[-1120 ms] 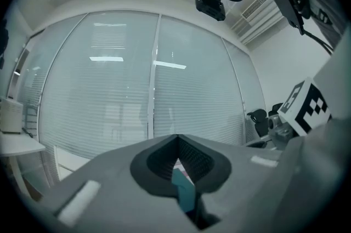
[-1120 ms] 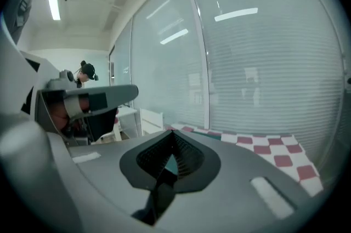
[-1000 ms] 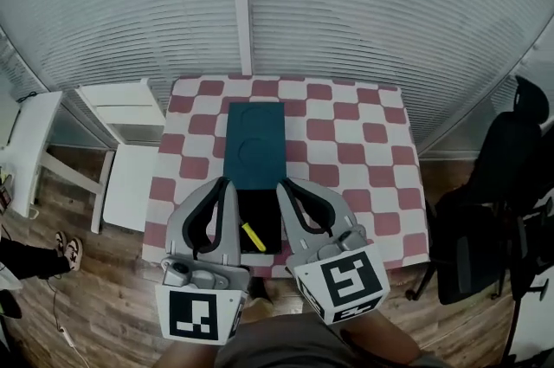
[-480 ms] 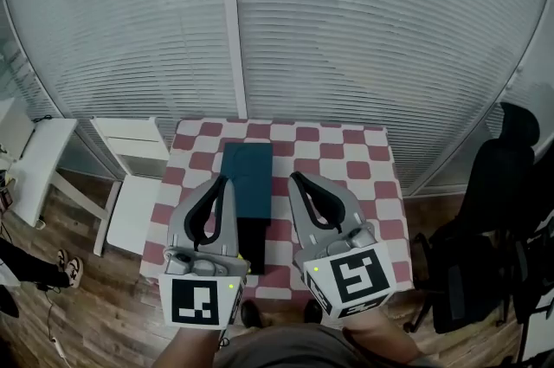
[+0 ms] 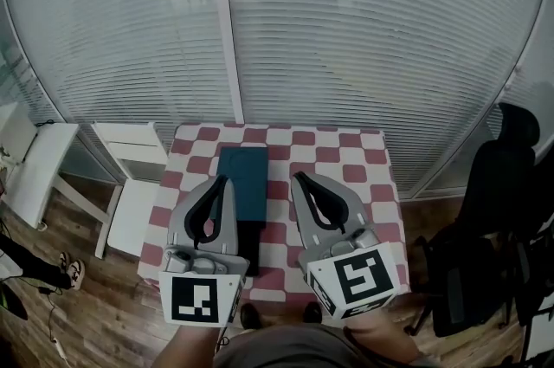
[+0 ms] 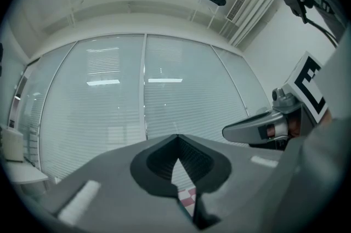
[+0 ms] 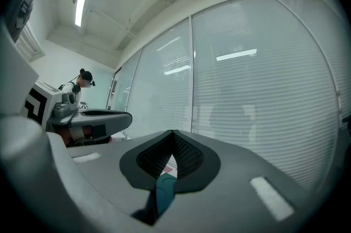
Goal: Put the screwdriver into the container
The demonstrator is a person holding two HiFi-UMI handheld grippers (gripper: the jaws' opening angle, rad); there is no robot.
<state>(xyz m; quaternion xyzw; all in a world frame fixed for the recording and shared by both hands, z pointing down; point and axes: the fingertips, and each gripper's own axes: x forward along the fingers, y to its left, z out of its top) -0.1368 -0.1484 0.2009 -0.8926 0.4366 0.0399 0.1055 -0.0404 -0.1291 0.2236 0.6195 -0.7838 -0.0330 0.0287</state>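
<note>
I am reading no words, numbers or brand names anywhere; the left gripper [image 5: 222, 181] and right gripper [image 5: 298, 177] are showing only black-and-white square markers [image 5: 200, 306].

The near end of the container [image 5: 243, 184] hides behind the left gripper [image 5: 222, 179], so most of its inside cannot be seen. The black chair [image 5: 498, 202] is cut off by the right edge. A person's feet [image 5: 71, 270] poke in at the left edge, the rest cut off.
</note>
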